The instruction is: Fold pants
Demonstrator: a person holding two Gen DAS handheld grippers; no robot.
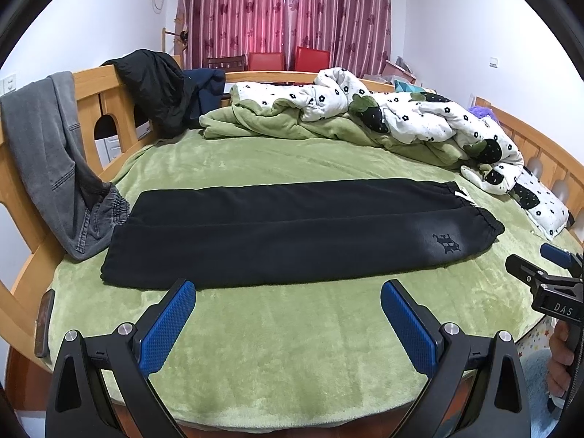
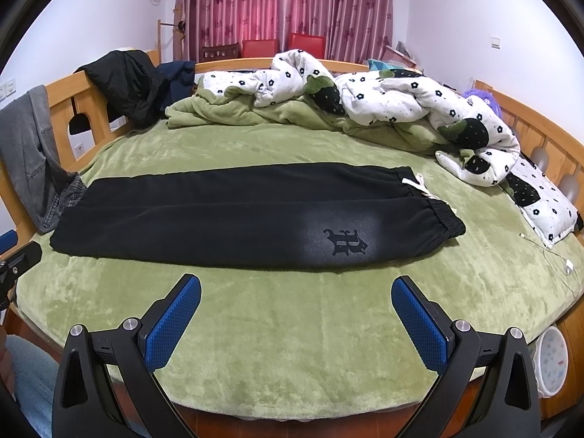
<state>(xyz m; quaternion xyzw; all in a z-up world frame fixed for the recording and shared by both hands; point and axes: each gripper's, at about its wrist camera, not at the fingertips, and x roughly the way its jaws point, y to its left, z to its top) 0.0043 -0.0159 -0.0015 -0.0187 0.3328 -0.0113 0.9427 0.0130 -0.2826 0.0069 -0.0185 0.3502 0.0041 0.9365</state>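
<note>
Black pants (image 1: 292, 230) lie flat across the green bed, folded lengthwise with one leg on the other, waistband to the right and cuffs to the left. They show in the right wrist view (image 2: 237, 219) too, with a dark logo (image 2: 345, 242) near the waist. My left gripper (image 1: 288, 292) is open and empty, just short of the pants' near edge. My right gripper (image 2: 295, 288) is open and empty, also just short of the near edge, toward the waist end. It shows at the right edge of the left wrist view (image 1: 547, 277).
A green blanket (image 1: 292, 346) covers the bed. A crumpled white flowered quilt (image 1: 419, 116) lies at the back and right. Grey jeans (image 1: 47, 153) and a black jacket (image 1: 157, 87) hang on the wooden rail at left. A phone (image 1: 43, 323) lies at the left edge; a white cable (image 2: 558, 255) lies at right.
</note>
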